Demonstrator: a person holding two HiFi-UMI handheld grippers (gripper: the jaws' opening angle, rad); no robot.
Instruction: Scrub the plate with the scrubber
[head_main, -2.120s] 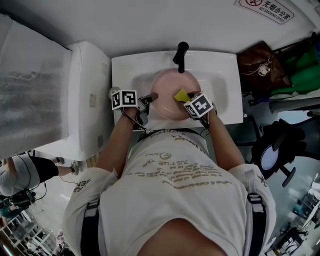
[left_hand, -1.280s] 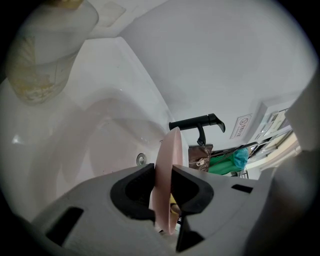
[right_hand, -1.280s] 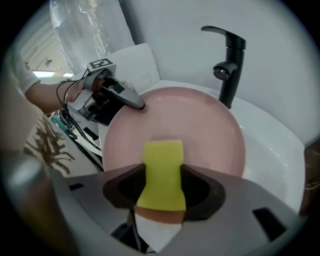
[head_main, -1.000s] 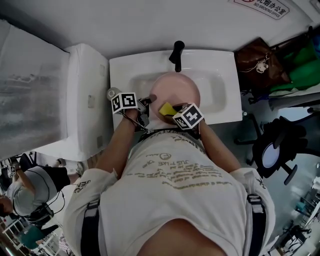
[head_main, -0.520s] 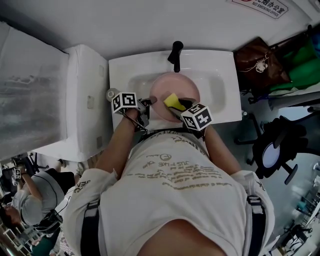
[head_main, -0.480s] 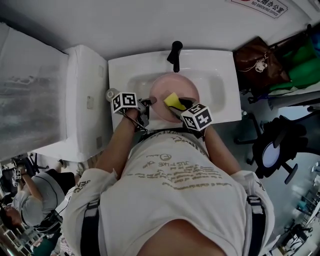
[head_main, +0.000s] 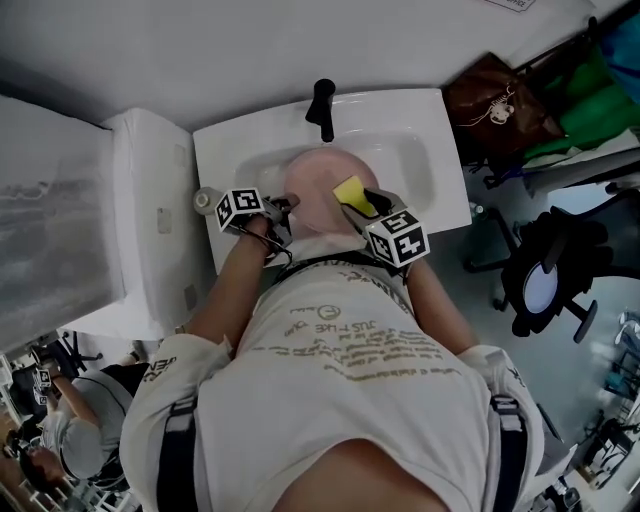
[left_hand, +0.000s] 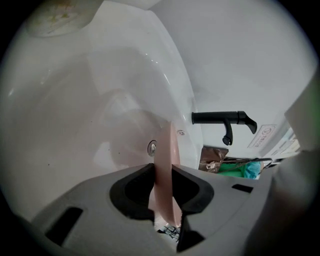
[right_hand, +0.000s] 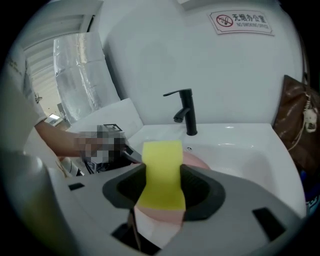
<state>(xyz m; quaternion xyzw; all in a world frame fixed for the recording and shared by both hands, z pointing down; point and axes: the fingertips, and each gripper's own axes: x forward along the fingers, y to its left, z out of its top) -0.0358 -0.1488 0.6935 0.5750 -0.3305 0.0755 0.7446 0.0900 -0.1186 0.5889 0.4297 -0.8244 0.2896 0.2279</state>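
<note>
In the basin of the white ceramic sink (head_main: 425, 165), just in front of the black tap (head_main: 321, 103), is the round pink plate (head_main: 315, 185). The left gripper (head_main: 287, 206) grips the plate at its left rim. In the left gripper view the plate shows edge-on, pinched between the two dark fingers (left_hand: 131, 192). They have just been opening a little, yet the pads press on the rim. The right gripper (head_main: 366, 207) has its fingers (right_hand: 200, 192) clamped on the yellow sponge scrubber (head_main: 351, 192), which sticks out past their tips. The scrubber is over the right part of the plate, near its rim. Whether it touches the pink surface cannot be told. The two grippers are near each other, at opposite sides of the plate.
</note>
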